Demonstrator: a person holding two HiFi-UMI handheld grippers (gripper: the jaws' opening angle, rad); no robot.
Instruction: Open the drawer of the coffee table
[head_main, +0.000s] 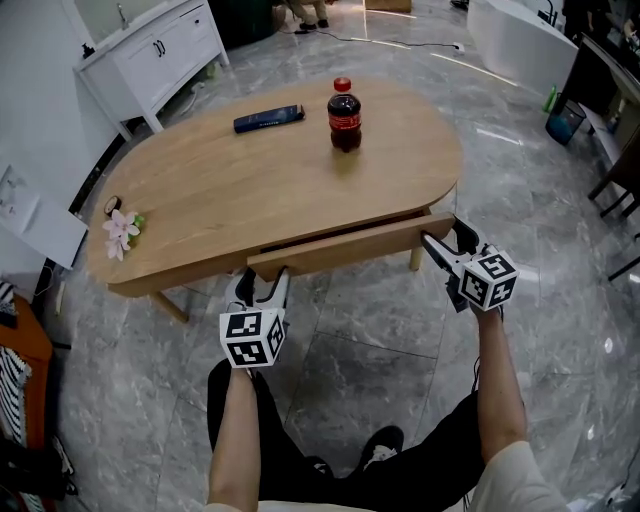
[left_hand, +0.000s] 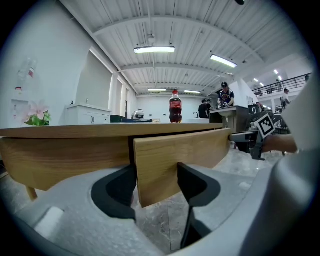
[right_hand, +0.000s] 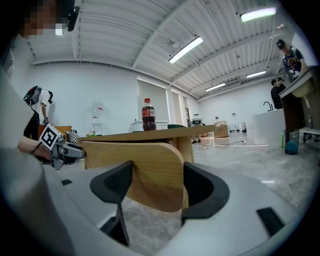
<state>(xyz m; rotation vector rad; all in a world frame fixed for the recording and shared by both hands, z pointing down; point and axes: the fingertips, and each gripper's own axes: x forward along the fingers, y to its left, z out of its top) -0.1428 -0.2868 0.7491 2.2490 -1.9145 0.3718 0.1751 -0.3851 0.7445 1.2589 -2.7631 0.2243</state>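
Observation:
An oval wooden coffee table (head_main: 250, 175) has its drawer front (head_main: 340, 248) standing a little way out from the apron, with a dark gap behind it. My left gripper (head_main: 262, 285) is at the panel's left end. In the left gripper view the panel (left_hand: 175, 150) sits between both pads, and my left gripper (left_hand: 156, 182) is shut on it. My right gripper (head_main: 445, 240) holds the rounded right end. In the right gripper view the panel (right_hand: 145, 165) fills the gap between the jaws, and my right gripper (right_hand: 157, 187) is shut on it.
On the tabletop stand a cola bottle (head_main: 345, 115), a dark flat box (head_main: 268, 118) and a small pink flower (head_main: 122, 232) at the left end. A white cabinet (head_main: 150, 55) stands at the back left. My legs are on the marble floor (head_main: 380, 340) in front of the drawer.

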